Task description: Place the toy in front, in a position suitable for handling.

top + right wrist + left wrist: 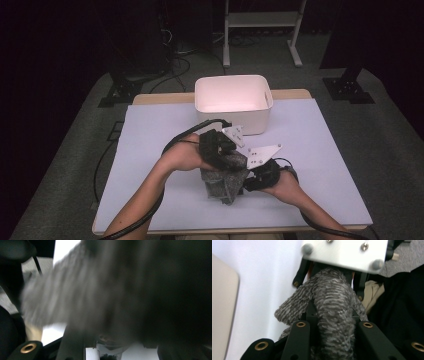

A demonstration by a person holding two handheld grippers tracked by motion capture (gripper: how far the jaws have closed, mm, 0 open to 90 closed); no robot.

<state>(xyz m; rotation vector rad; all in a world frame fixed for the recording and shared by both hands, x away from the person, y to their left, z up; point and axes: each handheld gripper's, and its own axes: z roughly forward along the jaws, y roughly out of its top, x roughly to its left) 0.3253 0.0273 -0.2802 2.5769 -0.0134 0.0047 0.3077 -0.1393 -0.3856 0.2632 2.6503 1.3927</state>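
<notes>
Grey fuzzy cloth (223,181), a single bundled piece with a ribbed, towel-like nap, hangs bunched between the two grippers over the near middle of the table (320,165), its lower end at or just above the white cover. No brand, label or writing can be read on it or on anything else in sight. One left gripper (222,150) comes in from the left, and its jaws are pinched together on a thick fold of the cloth, which runs up between them in the left gripper view (332,315). One right gripper (257,177) meets the bundle from the right; the cloth (100,290) lies blurred right against its camera, and whether its jaws press on the fabric I cannot tell. One white bin (233,102) stands at the far middle of the table, well apart from the cloth.
</notes>
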